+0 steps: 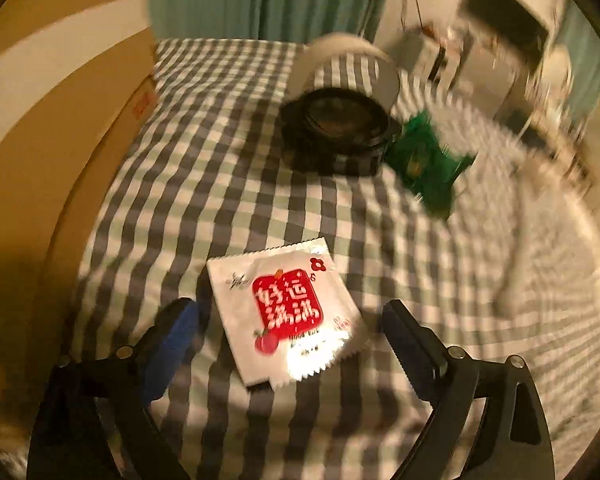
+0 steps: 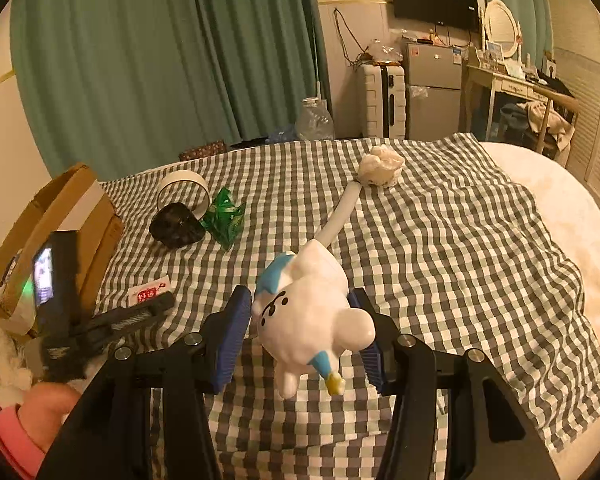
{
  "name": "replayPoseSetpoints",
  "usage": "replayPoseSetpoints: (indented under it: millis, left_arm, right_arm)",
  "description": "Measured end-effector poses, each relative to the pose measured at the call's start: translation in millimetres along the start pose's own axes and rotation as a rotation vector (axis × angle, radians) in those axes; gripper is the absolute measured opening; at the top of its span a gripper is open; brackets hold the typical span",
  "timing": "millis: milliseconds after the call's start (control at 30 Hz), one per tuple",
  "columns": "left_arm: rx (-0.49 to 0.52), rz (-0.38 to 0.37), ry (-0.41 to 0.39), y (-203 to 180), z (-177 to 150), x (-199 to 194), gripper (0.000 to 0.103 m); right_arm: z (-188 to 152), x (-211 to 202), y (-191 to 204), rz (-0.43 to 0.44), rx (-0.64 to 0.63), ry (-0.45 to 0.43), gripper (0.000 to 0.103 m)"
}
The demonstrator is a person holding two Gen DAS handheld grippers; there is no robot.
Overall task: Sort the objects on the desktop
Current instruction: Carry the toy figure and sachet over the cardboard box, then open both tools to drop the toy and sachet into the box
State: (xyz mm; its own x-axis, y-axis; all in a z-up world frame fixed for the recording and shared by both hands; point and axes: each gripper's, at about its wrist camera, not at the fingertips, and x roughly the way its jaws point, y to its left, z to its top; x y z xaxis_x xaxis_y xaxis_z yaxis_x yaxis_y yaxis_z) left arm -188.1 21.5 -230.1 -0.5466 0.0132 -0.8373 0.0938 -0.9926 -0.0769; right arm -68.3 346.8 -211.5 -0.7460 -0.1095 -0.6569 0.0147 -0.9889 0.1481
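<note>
White foil snack sachet with a red square label (image 1: 288,320) lies flat on the grey-and-white checked cloth (image 1: 220,168), between the left gripper (image 1: 290,322) fingers, jaws wide apart, pads clear of it. From the sachet, at one o'clock: a black round lidded container (image 1: 336,136), a crumpled green wrapper (image 1: 424,156) touching its right side, a white tape roll (image 1: 348,68) standing just behind. Open brown cardboard box (image 1: 60,120) at ten o'clock, along the cloth's edge.

Right gripper (image 2: 304,328) is clamped on a white plastic cat figure with blue patches (image 2: 312,304), its long white tail (image 2: 340,216) reaching toward twelve. A crumpled white paper wad (image 2: 380,168) sits at the tail's tip.
</note>
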Motion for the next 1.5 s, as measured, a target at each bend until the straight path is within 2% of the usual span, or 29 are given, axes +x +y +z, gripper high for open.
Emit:
replayPoseSetpoints:
  millis: [33,67,100,133,233,400,633,767,867,1033,1167,1333,1500]
  left_arm:
    - [0.024,0.021,-0.012,-4,1,0,0.069]
    - [0.024,0.007,-0.028,-5,2,-3,0.060]
    - [0.020,-0.002,-0.028,-4,3,-5,0.034]
    - [0.026,-0.009,-0.016,-3,4,-6,0.016]
    - [0.031,-0.045,-0.006,3,5,-12,0.004]
    - [0.029,-0.127,-0.077,18,6,-50,0.004]
    - [0.087,-0.214,-0.164,26,18,-113,0.004]
    - [0.115,-0.229,-0.192,33,32,-153,0.004]
    - [0.138,-0.281,-0.225,48,54,-183,0.004]
    - [0.177,-0.267,-0.251,89,93,-214,0.004]
    - [0.168,-0.184,-0.210,144,109,-214,0.004]
    - [0.128,-0.094,-0.182,204,102,-195,0.004]
    - [0.112,-0.079,-0.149,232,91,-166,0.004]
  right_arm:
    - [0,1,-2,0.001,0.005,0.000,0.051]
    - [0,1,-5,0.000,0.012,0.001,0.051]
    - [0,1,-7,0.001,0.017,0.001,0.051]
    - [0,0,-10,0.001,0.023,0.002,0.051]
    - [0,-2,-12,-0.003,0.035,0.001,0.051]
    - [2,-16,-3,-0.006,0.015,-0.022,0.051]
    - [9,-44,22,0.003,-0.013,-0.058,0.051]
    - [18,-65,47,0.062,-0.022,-0.079,0.051]
    - [28,-78,74,0.123,-0.043,-0.087,0.051]
    - [53,-93,132,0.245,-0.101,-0.108,0.051]
    - [69,-93,193,0.340,-0.148,-0.100,0.051]
    - [81,-67,269,0.434,-0.182,-0.046,0.051]
    - [84,-16,325,0.468,-0.199,0.064,0.051]
